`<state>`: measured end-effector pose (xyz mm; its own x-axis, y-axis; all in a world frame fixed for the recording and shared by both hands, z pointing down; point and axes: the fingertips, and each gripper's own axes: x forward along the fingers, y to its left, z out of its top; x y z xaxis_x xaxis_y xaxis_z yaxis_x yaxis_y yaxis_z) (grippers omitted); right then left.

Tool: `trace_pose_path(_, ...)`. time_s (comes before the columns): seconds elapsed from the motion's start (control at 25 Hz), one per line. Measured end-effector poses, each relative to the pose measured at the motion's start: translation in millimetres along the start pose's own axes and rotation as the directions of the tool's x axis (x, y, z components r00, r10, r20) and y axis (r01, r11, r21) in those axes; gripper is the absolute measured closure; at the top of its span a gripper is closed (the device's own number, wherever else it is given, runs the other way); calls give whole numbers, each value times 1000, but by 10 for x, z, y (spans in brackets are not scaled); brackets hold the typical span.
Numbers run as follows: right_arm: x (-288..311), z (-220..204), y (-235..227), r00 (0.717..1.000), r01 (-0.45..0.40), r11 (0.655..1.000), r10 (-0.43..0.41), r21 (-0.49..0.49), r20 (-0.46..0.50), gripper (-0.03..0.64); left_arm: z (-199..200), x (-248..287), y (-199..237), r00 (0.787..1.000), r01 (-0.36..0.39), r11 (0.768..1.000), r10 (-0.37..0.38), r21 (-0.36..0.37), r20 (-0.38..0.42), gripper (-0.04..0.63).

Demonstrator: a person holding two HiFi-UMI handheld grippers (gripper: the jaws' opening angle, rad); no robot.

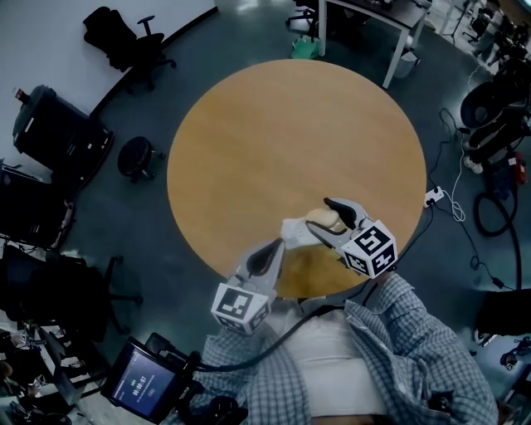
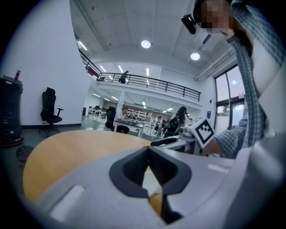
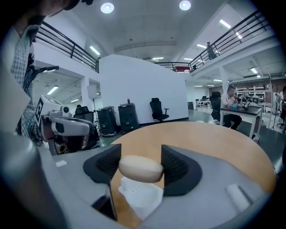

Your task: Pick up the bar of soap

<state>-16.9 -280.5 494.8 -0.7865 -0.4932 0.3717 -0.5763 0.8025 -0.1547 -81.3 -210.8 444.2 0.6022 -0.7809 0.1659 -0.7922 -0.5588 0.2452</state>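
The bar of soap (image 1: 322, 219) is beige and oval, and it hangs a little above the near edge of the round wooden table (image 1: 290, 133). My right gripper (image 1: 330, 222) is shut on it, one pad on each end (image 3: 140, 168). Just below the soap lies a white soap dish (image 3: 142, 197) with small holes, which also shows in the head view (image 1: 294, 229). My left gripper (image 1: 276, 245) sits close by on the left with its fingertips together (image 2: 149, 150). The white dish (image 2: 150, 181) shows through the gap under its fingers; whether they touch it I cannot tell.
Black office chairs (image 1: 124, 37) and black cases (image 1: 58, 133) stand on the floor at the left. A desk (image 1: 365, 21) is behind the table and cables (image 1: 489, 207) lie at the right. A screen device (image 1: 143, 383) sits near the person's left side.
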Motion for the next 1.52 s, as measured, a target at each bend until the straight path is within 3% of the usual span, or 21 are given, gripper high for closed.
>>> trace_pose_path(0.2,-17,162,54,998,7,1000,-8,25,58,334,-19,-39,37,1000,0,1000,0,0,-2,597)
trace_pose_path(0.44,-91,264,-48,991,8,993,-24,120,132,337,16,10,10,1000,2,1000,-2,2,-8,597)
trace_pose_path(0.68,-21,161,-16,995,20,996,-29,91,101,339,5,-20,35,1000,-4,1000,4,4,-6,597)
trace_pose_path(0.92,-36,210,-20,990,18,992,-36,128,136,339,0,-22,37,1000,-4,1000,4,3,-5,597)
trace_pose_path(1.52,-10,208,-22,989,42,994,-55,99,137,342,-13,-36,69,1000,-9,1000,9,1,-7,598)
